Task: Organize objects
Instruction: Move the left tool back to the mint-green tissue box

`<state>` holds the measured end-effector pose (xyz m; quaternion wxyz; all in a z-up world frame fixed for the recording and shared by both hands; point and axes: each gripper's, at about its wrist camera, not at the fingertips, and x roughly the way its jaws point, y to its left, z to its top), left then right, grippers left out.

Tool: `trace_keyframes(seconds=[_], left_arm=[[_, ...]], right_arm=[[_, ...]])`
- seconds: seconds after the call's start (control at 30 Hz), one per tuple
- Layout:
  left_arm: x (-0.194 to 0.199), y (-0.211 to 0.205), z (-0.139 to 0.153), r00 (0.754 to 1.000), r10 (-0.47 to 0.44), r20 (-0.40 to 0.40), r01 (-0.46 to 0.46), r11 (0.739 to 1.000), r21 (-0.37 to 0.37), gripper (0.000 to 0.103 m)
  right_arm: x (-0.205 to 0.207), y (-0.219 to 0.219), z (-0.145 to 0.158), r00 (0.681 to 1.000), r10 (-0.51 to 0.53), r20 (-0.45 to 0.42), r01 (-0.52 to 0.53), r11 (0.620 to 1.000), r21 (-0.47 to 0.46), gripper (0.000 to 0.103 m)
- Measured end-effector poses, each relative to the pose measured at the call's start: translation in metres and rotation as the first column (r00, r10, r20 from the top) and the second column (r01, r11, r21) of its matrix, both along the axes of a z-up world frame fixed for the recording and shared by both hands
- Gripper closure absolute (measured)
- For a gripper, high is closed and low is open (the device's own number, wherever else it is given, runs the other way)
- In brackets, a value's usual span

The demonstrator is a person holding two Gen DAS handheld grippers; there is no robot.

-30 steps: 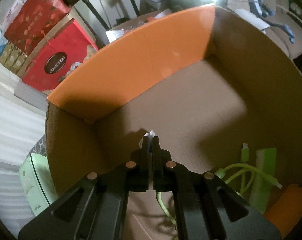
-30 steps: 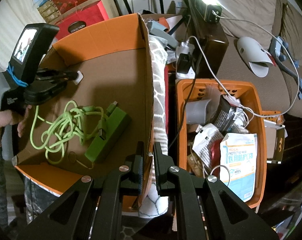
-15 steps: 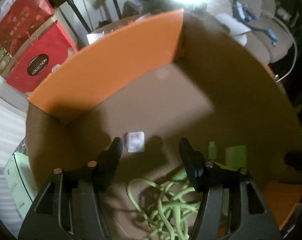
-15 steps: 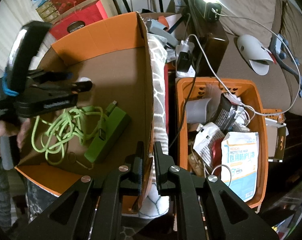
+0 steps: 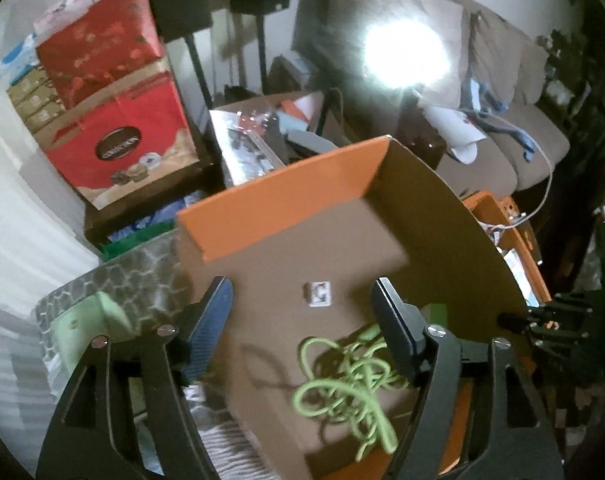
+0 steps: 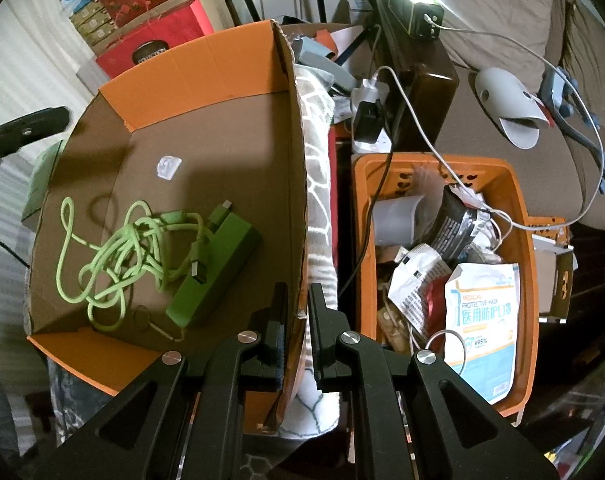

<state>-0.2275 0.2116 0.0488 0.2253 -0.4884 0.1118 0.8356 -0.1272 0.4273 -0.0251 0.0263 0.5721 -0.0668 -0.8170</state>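
An open cardboard box (image 5: 282,208) with orange flaps holds a small white square piece (image 5: 317,294), a tangled green cable (image 5: 342,376) and a green block (image 6: 214,268). My left gripper (image 5: 302,320) hovers above the box floor. Its jaws are opening and nothing is between them; the white piece (image 6: 168,167) lies loose on the floor below. Seen from the right wrist, the left gripper (image 6: 26,132) is at the box's left rim. My right gripper (image 6: 298,316) is shut on the right wall of the box (image 6: 222,140).
An orange basket (image 6: 442,166) full of packets and a mask pack stands right of the box, with white cables across it. A patterned cloth (image 6: 318,184) lies between the two. Red gift boxes (image 5: 122,136) are stacked at the back left, and a sofa (image 5: 502,160) is at the right.
The left gripper opened and let go of the white piece, which now lies on the box floor. It then rose and drew back to the left. The right gripper kept its hold.
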Motion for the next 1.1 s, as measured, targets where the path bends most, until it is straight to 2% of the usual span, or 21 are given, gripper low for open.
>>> trace_keyframes(seconds=[0.03, 0.23, 0.47, 0.93, 1.1], left_arm=[[0.001, -0.005, 0.003, 1.0, 0.006, -0.007, -0.006, 1.0, 0.0, 0.022], [0.003, -0.042, 0.007, 0.999, 0.047, -0.018, -0.048, 0.998, -0.034, 0.022], [0.0, -0.085, -0.013, 0.995, 0.096, 0.042, -0.094, 0.995, -0.044, 0.022], [0.027, -0.155, -0.059, 0.977, 0.154, 0.148, -0.162, 0.986, 0.041, 0.022], [0.033, -0.164, -0.06, 0.979, 0.155, 0.134, -0.164, 0.985, 0.061, 0.022]], right_arm=[[0.0, 0.0, 0.0, 1.0, 0.0, 0.001, 0.0, 1.0, -0.001, 0.094], [-0.001, 0.001, 0.0, 1.0, -0.001, 0.0, 0.001, 1.0, -0.003, 0.094], [-0.001, 0.001, 0.0, 1.0, -0.001, 0.0, 0.001, 1.0, -0.004, 0.094], [-0.001, 0.001, 0.0, 1.0, -0.001, 0.0, 0.001, 1.0, -0.001, 0.094], [0.0, 0.001, 0.0, 1.0, -0.002, 0.001, 0.002, 1.0, -0.001, 0.094]])
